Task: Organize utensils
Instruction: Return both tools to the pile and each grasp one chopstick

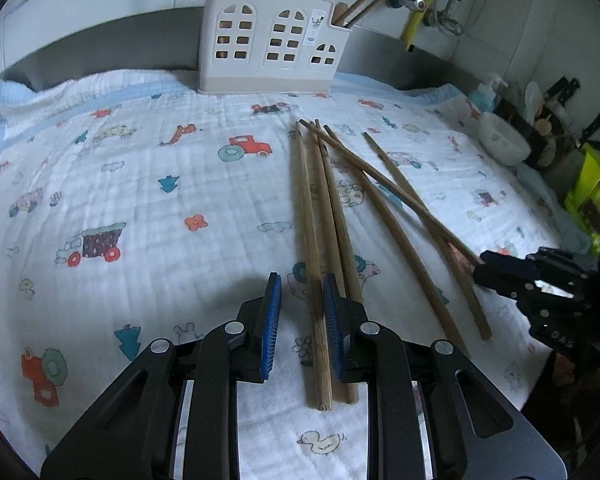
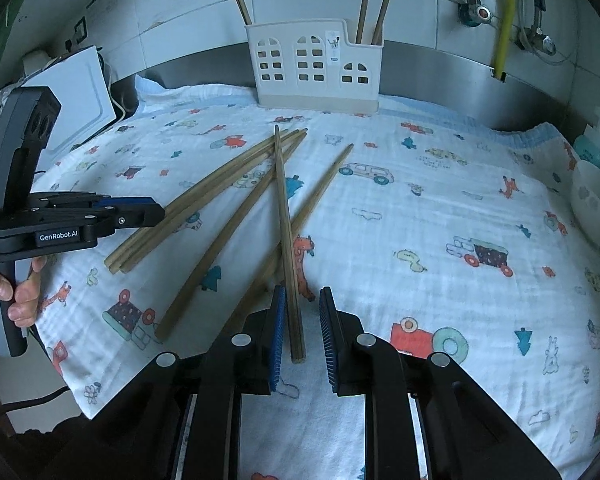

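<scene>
A white cloth (image 2: 380, 208) printed with small cars, trucks and animals covers the worktop, and a pale blue border runs along its far edge. Behind it a steel strip (image 2: 440, 60) rises to a wall of white tiles (image 2: 420, 4). Pipes with valves and a yellow hose (image 2: 507, 12) hang on the wall at the right. A white bowl (image 2: 596, 200) sits at the right edge of the cloth, and a white board (image 2: 80, 92) leans at the left.

A cream holder (image 2: 316, 66) with window-shaped holes stands at the back of the cloth, against the steel strip. Some chopsticks stand in it: one in the left part, two in the low right part.

The loose chopsticks (image 1: 332, 208) lie on the cloth in front of the holder, in a fan, with some crossing each other.

The left hand-held gripper (image 1: 302, 320) is released; its blue pads stand apart on both sides of one chopstick in the left bundle, near its thick end. I cannot tell if the pads touch it.

The right hand-held gripper (image 2: 303, 332) is also released, with the thick end of a single chopstick (image 2: 286, 232) between its pads, closer to the left pad. This chopstick lies over the others.
</scene>
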